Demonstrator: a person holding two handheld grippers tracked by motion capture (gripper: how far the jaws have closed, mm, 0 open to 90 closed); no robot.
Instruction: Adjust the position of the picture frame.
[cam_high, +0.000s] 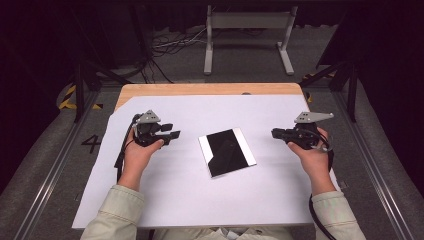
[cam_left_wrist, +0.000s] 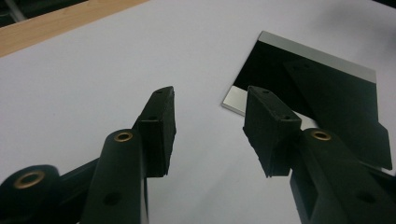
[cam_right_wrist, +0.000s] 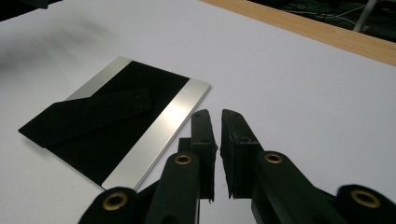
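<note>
A flat black glossy rectangular plate with silver strips along two edges lies mid-table on the white paper sheet, untouched. Your left gripper hovers just left of it, jaws spread apart. Your right gripper waits to its right, jaws nearly together, holding nothing.

Glossy black plate, mirror-like, with brushed silver metal strips along two edges, lies on a matt white paper sheet. Under the sheet, a light wood tabletop, smooth. Both grippers' jaws matt black plastic, brass-coloured rivets. Person's sleeves pale cloth.
</note>
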